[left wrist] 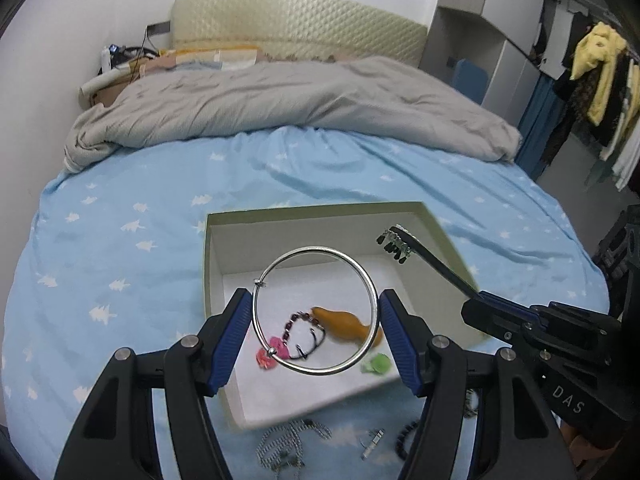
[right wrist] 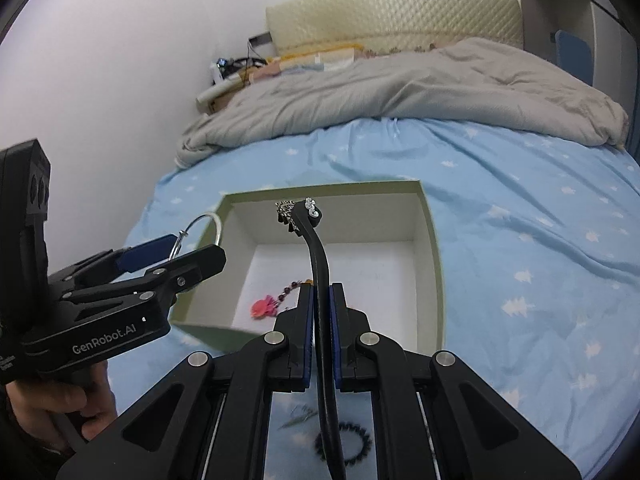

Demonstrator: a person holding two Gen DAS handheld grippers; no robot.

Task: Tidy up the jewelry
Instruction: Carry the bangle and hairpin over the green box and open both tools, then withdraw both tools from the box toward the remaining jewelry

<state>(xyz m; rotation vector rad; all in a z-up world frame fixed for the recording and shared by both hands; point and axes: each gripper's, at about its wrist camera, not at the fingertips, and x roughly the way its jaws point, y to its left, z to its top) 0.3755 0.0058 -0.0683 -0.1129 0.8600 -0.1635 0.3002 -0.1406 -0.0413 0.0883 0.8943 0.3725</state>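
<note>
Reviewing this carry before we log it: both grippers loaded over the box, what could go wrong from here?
1. The silver bangle is held only at two rim points by the left gripper; it could pivot or pop out.
2. The black strap sticks far out of the right gripper; its charm end may snag the box wall.
3. A drop could land on the beaded bracelet inside.
</note>
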